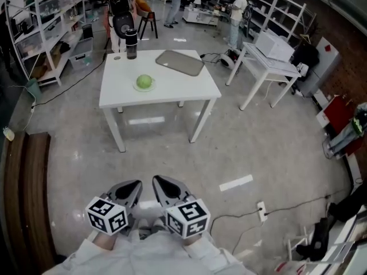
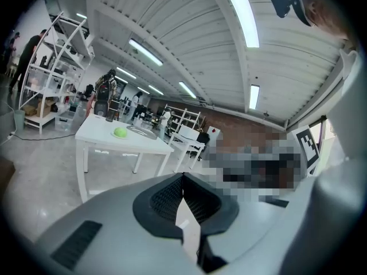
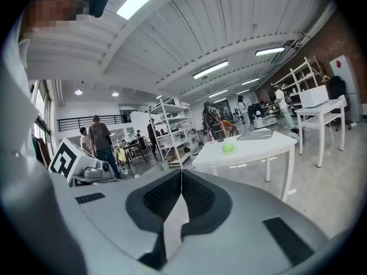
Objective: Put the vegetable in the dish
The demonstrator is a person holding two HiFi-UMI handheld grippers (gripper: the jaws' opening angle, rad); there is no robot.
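Note:
A round green vegetable (image 1: 144, 82) lies on a small pale dish (image 1: 137, 88) on the white table (image 1: 172, 93), well ahead of me across the floor. The vegetable also shows small and far off in the left gripper view (image 2: 120, 132) and the right gripper view (image 3: 228, 148). My left gripper (image 1: 135, 183) and right gripper (image 1: 156, 179) are held side by side close to my body, far from the table. In both gripper views the pads meet with nothing between them: left gripper (image 2: 183, 199), right gripper (image 3: 181, 196).
A black tumbler (image 1: 131, 43) and a grey tray (image 1: 180, 62) stand at the table's far side. A second white table (image 1: 269, 67) is at the right, shelving (image 1: 40, 27) at the left. A power strip and cable (image 1: 262, 211) lie on the floor. People stand at the back.

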